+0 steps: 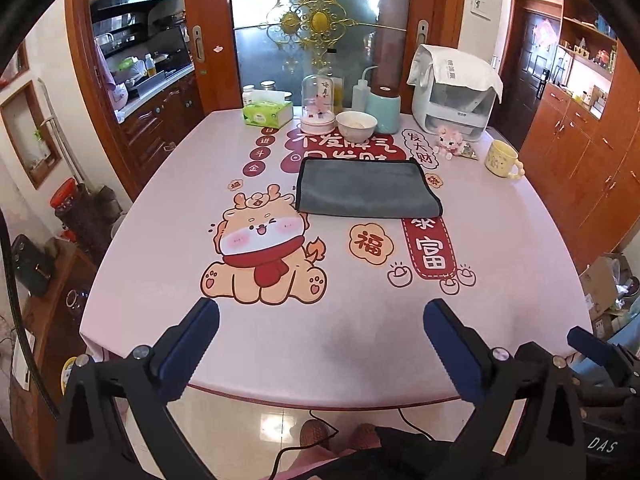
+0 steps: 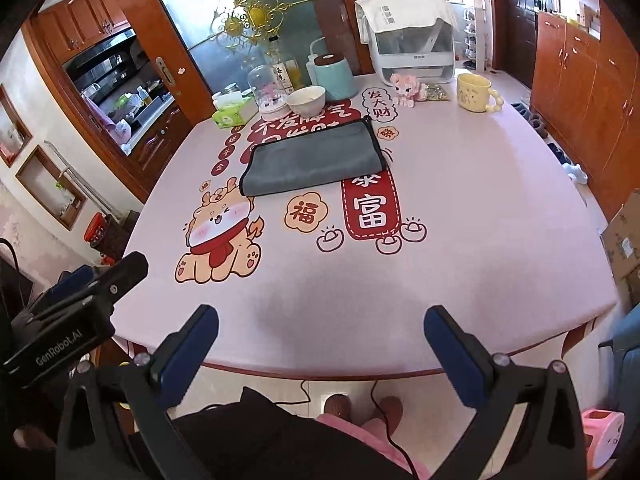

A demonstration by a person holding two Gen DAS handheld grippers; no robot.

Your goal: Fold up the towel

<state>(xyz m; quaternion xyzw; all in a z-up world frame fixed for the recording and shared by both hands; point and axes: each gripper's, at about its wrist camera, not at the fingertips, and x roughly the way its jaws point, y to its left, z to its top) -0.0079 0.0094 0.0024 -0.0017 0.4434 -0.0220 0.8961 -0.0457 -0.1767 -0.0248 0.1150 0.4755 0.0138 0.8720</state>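
Observation:
A grey towel (image 1: 366, 189) with a dark edge lies flat as a folded rectangle on the pink printed table (image 1: 160, 280), toward its far middle. It also shows in the right wrist view (image 2: 314, 160). My left gripper (image 1: 320, 316) is open and empty, hovering over the table's near edge, well short of the towel. My right gripper (image 2: 320, 320) is open and empty too, over the near edge to the right of the left one. The left gripper's body (image 2: 72, 312) shows at the left of the right wrist view.
Along the far edge stand a green tissue box (image 1: 267, 114), a glass dome (image 1: 318, 100), a white bowl (image 1: 356, 125), a teal canister (image 1: 383, 108), a white appliance (image 1: 454, 92), a pink plush toy (image 1: 450, 142) and a yellow mug (image 1: 502, 158). Wooden cabinets (image 1: 592, 140) flank the table.

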